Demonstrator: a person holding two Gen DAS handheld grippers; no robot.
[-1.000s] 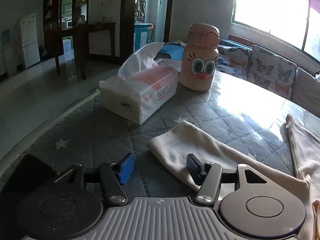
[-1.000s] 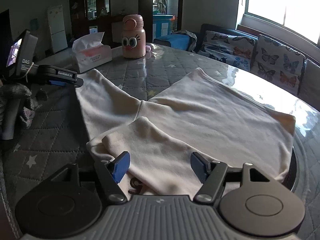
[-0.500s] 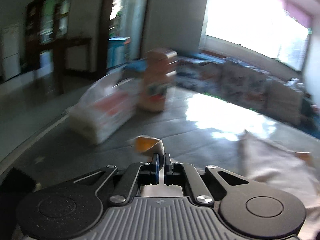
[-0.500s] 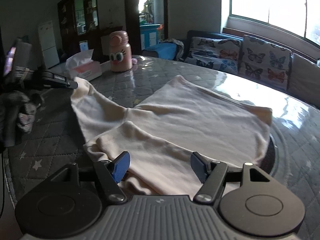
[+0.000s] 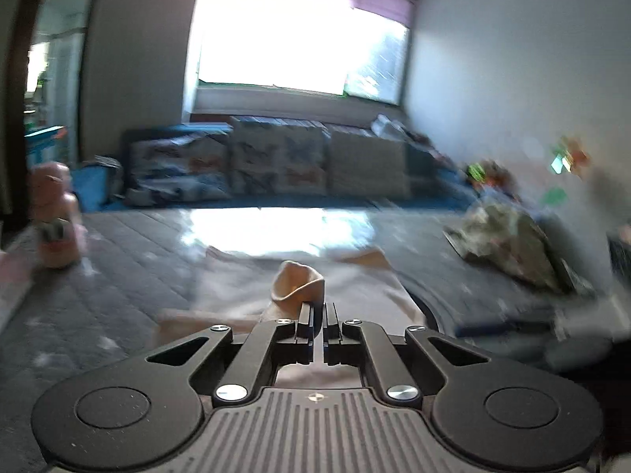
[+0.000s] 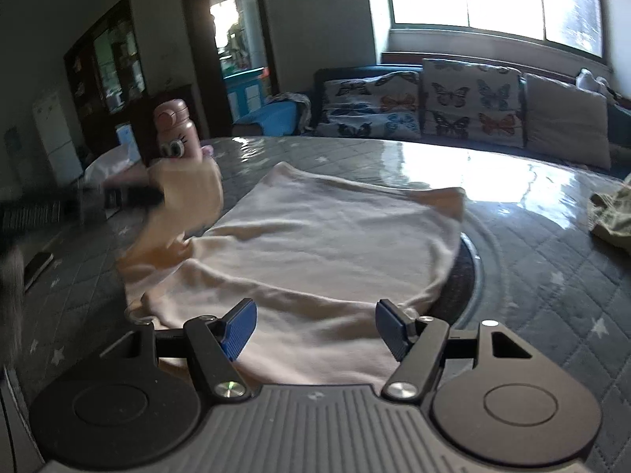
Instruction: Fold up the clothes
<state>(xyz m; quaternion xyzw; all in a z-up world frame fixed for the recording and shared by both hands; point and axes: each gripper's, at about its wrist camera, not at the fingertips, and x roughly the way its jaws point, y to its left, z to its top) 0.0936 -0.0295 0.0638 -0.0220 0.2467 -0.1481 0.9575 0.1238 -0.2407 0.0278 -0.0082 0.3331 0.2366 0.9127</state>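
Folding has only begun, by my reading: on the left, the left tongs (image 5: 318, 317) are clamped together on the cuff of a cream sleeve (image 5: 298, 283) of the cream garment (image 6: 327, 236), and that sleeve hangs lifted off the quilted grey tabletop (image 6: 552, 264) rather than lying on it. In the right wrist view the raised sleeve (image 6: 185, 201) appears blurred at the left edge of the cloth, in front of a pink cartoon bottle (image 6: 173, 130), with the dark bulk of the left tool beside it. The body of the garment lies spread flat in the middle of the tabletop, with no crease or doubled layer that I can make out, so laying the sleeve across it, doing the other side and folding the body all seem left to do. Nearer the camera, the right tongs (image 6: 317, 329) stand wide apart above the near hem, gripping nothing. The left wrist view alone shows the pinch itself and, further right, a crumpled camouflage-patterned cloth (image 5: 508, 236) waiting on the tabletop; the right wrist view alone shows the garment's full spread and catches just a corner of that second cloth at its right edge.
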